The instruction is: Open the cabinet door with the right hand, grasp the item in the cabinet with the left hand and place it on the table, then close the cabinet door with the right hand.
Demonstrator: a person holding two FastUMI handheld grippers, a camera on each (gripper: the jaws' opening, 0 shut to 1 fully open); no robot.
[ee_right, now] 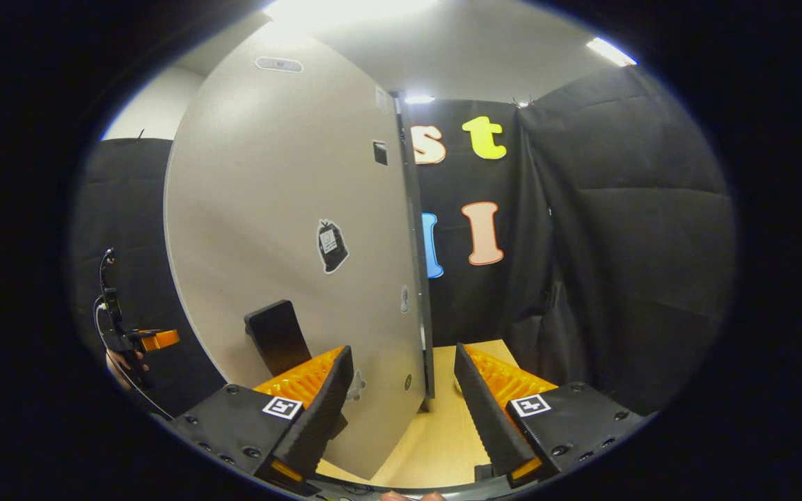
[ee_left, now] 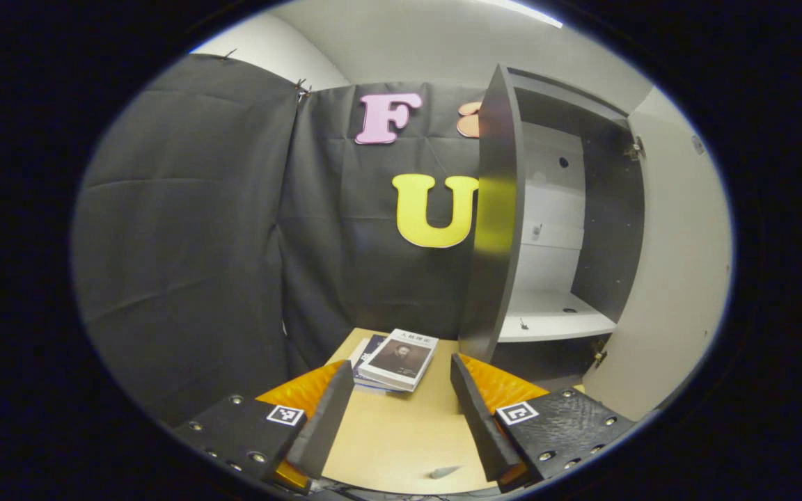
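Observation:
A small stack of books lies on the pale wooden table, just left of the cabinet. The top book is white with a dark picture, over a blue one. My left gripper is open, low over the table, with nothing between its fingers and the books just beyond its tips. The cabinet stands open and its white shelf is bare. In the right gripper view, the pale cabinet door stands ajar. My right gripper is open with the door's free edge between its fingers, not pressed.
A black handle sticks out from the door's face near its lower part. The cabinet's dark side panel rises right of the books. The left gripper and a hand show far left past the door. Black cloth walls close in the table.

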